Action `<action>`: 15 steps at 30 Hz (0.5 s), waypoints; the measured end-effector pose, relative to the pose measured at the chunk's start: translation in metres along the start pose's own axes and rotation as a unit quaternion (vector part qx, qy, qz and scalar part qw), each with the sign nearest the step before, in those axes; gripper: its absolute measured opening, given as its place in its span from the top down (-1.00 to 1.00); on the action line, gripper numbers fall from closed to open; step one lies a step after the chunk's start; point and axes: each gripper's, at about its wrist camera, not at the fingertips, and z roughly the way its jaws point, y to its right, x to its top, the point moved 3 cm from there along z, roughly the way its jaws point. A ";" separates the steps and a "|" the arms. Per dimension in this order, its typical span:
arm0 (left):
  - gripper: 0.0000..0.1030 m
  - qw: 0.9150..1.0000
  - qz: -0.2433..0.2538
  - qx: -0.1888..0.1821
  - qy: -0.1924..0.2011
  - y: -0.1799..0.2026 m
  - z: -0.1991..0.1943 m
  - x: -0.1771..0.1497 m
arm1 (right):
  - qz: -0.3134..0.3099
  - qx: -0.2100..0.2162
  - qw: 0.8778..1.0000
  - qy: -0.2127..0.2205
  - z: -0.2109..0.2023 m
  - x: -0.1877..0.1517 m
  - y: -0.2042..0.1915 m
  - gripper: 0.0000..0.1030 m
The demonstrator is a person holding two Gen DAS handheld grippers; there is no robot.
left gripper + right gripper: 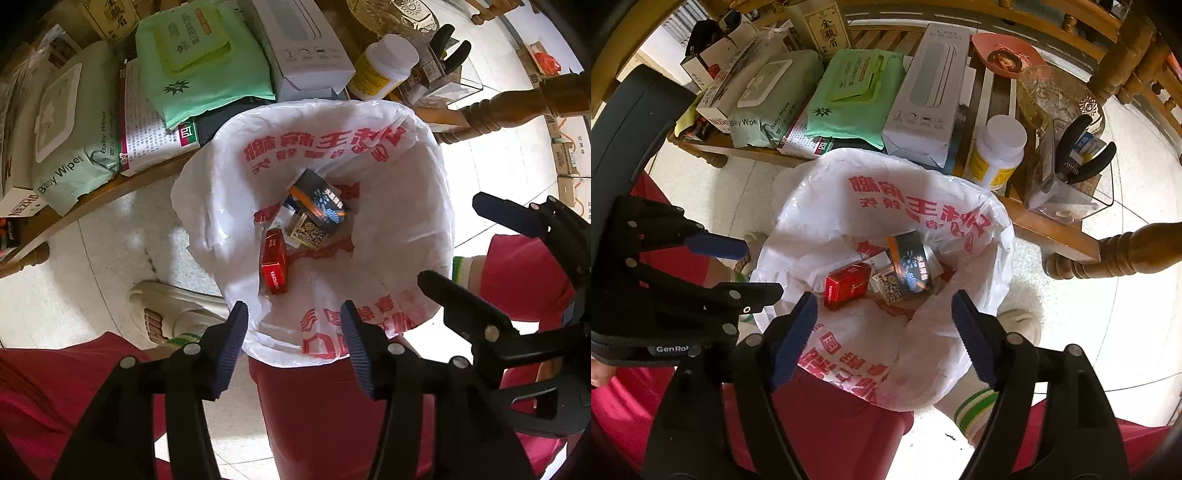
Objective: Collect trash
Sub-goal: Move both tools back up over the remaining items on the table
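A red bin lined with a white plastic bag with red print [391,206] [871,192] stands on the floor below both grippers. In it lie a red cigarette pack [274,263] [846,283], a dark box with an orange edge [320,201] [911,260] and a small patterned box [307,231] [887,287]. My left gripper [293,341] hangs open and empty over the bin's near rim; it also shows at the left of the right wrist view [753,271]. My right gripper [884,334] is open and empty above the bin, and shows at the right of the left wrist view [448,240].
A low wooden table [1052,229] behind the bin carries baby wipes [70,147], a green wipes pack [855,92], a white LED box [929,85], a white pill bottle [997,151], pliers in a clear holder [1078,158] and a pink dish [1006,55]. A person's feet flank the bin.
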 end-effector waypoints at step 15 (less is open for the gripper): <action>-0.49 0.999 0.024 0.027 0.031 0.006 -0.039 -0.028 | -0.015 0.013 0.999 0.029 -0.047 -0.017 -0.015 -0.45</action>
